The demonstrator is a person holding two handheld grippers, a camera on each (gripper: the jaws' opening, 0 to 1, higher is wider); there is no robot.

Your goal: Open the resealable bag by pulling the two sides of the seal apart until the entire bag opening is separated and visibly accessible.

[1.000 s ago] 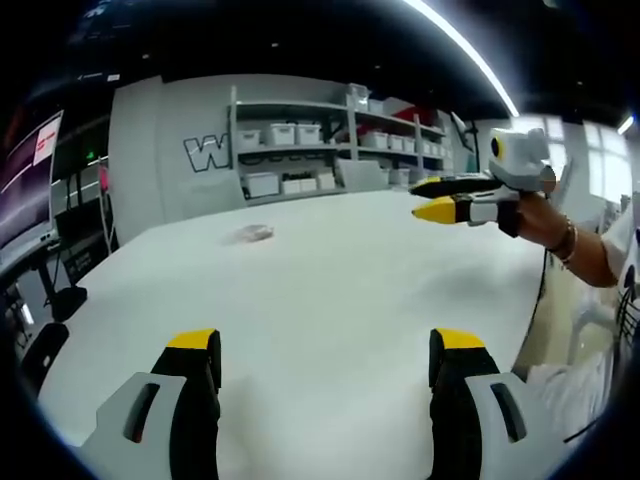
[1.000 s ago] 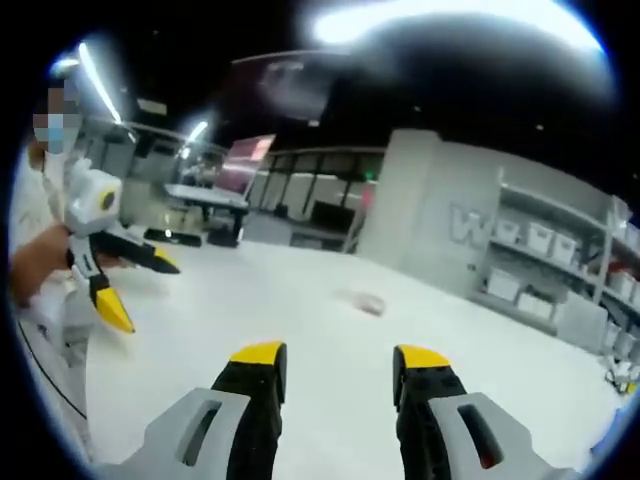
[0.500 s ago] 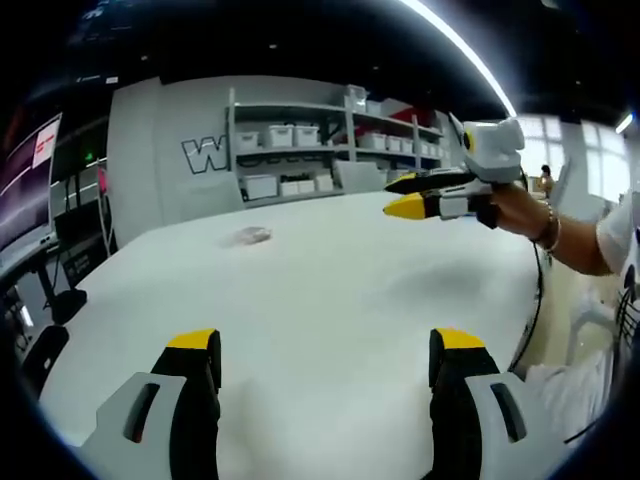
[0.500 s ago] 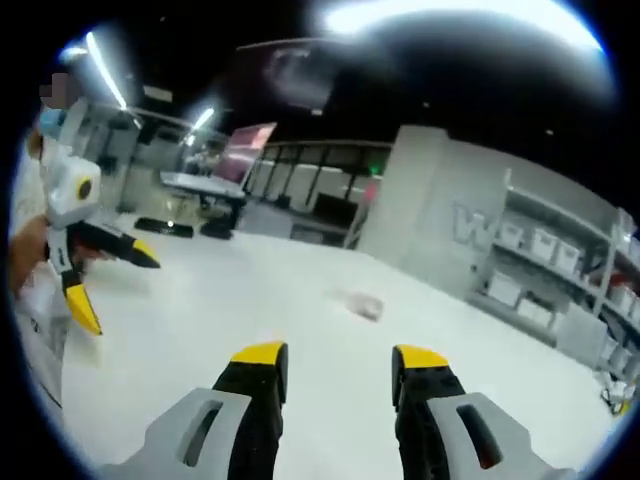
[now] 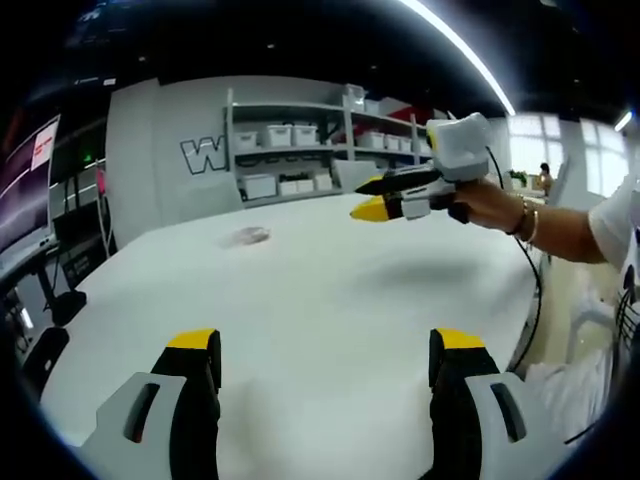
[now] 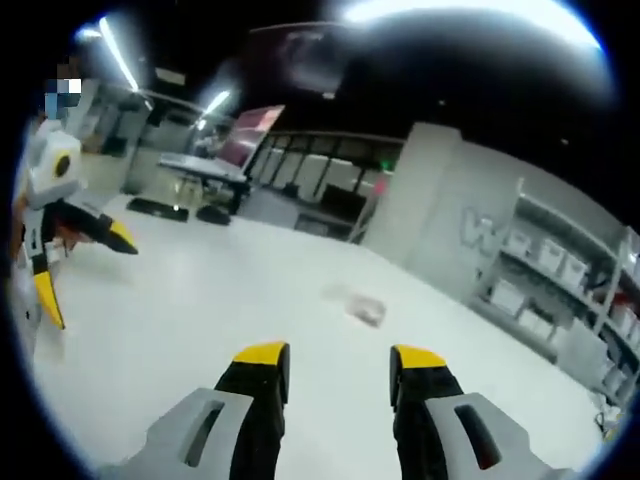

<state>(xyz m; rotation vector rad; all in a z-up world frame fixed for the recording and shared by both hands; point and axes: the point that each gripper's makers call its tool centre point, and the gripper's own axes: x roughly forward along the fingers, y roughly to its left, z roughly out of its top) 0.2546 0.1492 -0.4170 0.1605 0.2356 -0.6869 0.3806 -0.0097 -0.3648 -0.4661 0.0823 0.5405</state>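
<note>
Left gripper view: left hand-held gripper (image 5: 326, 360) jaws wide apart, holding nothing, above the white bench (image 5: 330, 290); resealable bag (image 5: 251, 235) lies flat, far across the bench near the shelving (image 5: 330, 140), while the right hand-held gripper (image 5: 372, 199), held in a hand (image 5: 480, 205), hangs over the bench at right, jaws nearly together. Right gripper view: right hand-held gripper (image 6: 327, 360) jaws wide and empty, bag (image 6: 365, 310) ahead on the bench (image 6: 200, 300), well apart from the jaws; left hand-held gripper (image 6: 80, 265) at the left edge, jaws spread.

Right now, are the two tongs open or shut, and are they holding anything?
Left tongs: open, holding nothing.
Right tongs: open, holding nothing; the bag lies on the table ahead.
</note>
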